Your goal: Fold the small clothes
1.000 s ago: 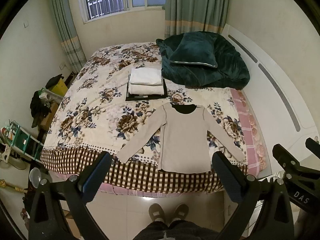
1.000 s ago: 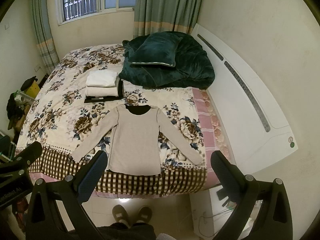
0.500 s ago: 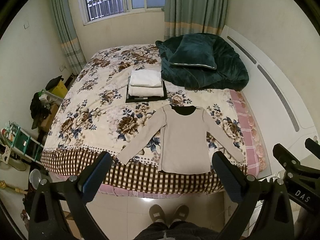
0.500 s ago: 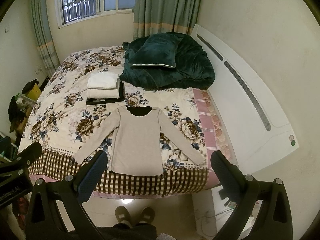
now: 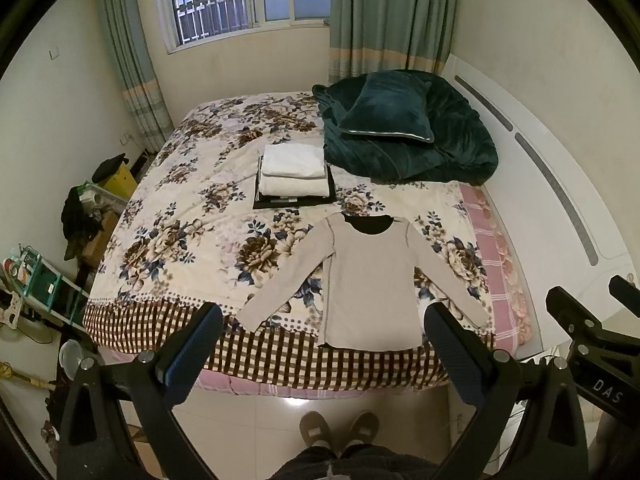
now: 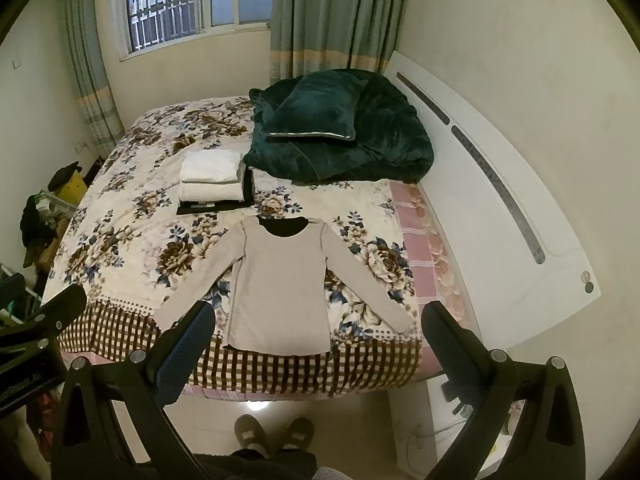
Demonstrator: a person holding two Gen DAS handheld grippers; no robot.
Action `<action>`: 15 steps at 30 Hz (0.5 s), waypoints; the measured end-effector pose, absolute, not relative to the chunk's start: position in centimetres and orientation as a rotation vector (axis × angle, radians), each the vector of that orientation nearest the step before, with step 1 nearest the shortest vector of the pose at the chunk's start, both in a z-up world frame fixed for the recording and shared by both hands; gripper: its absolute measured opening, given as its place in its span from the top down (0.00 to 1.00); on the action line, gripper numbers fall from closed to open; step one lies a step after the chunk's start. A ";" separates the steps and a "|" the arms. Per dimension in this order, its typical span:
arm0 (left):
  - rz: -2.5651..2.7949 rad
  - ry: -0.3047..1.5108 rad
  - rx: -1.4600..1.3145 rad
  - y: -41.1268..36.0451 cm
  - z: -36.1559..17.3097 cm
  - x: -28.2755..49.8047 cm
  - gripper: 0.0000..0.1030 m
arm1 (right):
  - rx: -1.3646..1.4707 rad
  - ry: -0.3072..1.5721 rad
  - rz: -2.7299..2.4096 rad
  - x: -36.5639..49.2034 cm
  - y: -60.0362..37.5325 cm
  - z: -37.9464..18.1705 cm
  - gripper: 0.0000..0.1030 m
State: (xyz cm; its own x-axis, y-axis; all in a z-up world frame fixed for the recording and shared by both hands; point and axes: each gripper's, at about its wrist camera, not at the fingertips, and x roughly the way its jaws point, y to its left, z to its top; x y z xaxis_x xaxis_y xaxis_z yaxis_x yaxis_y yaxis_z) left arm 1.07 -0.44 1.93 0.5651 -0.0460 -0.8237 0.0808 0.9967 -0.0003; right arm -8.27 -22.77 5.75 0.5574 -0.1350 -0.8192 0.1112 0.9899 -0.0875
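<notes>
Beige long-sleeved top (image 5: 370, 280) flat on floral bedspread (image 5: 192, 216), left gripper (image 5: 324, 344) wide apart, empty.

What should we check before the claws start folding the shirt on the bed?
1. Shirt lies flat, both sleeves spread out: ok.
2. Left claw open and empty: ok.
3. Right claw open and empty: ok.
4. Claws touching the shirt: not ok, both are held back over the foot of the bed.
5. Folded stack apart from the shirt collar: ok.
6. Hem hanging past the bed edge: cannot tell.
</notes>
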 end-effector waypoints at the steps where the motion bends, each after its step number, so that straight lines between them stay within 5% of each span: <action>1: -0.074 0.968 0.038 -0.4 1.9 1.1 0.00 | -0.027 0.968 -0.144 -8.3 -22.7 5.8 0.00; 15: -0.041 0.939 0.067 -0.5 -2.3 5.7 0.00 | 0.101 1.018 -0.194 -6.3 -25.4 3.0 0.00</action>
State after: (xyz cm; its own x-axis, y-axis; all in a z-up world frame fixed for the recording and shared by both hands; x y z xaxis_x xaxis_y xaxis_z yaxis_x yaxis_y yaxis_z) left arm 5.69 -0.49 -2.28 0.5898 -0.0057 -0.8075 0.0640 0.9972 0.0397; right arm -6.27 -25.42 2.99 0.5097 -0.1137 -0.8528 0.2073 0.9783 -0.0065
